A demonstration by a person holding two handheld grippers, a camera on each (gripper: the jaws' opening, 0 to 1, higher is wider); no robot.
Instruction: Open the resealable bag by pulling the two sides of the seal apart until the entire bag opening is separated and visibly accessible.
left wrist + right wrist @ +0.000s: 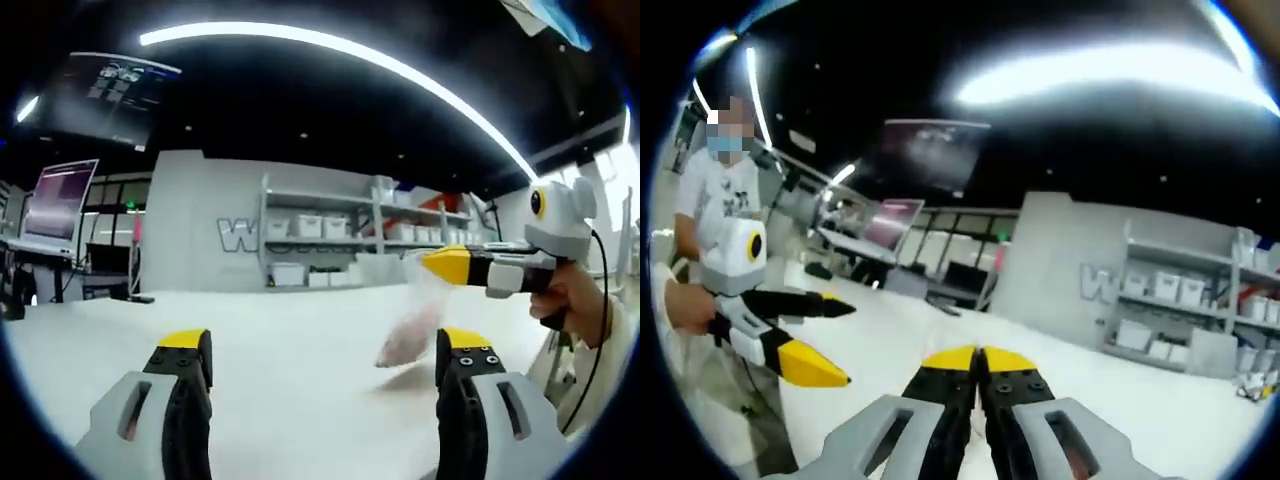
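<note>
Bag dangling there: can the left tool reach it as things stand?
Probably yes: the bag hangs from the right tool just ahead of the left tool, whose jaws stand open, with nothing between them.

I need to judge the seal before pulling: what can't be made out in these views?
- Resealable bag, left gripper view: motion-blurred; seal state unreadable, contents just a pinkish smear.
- Right gripper tip there: whether it pinches the bag's top edge is blurred.
- Right gripper view: its shut jaws hide anything pinched.
- Left gripper there: open.
</note>
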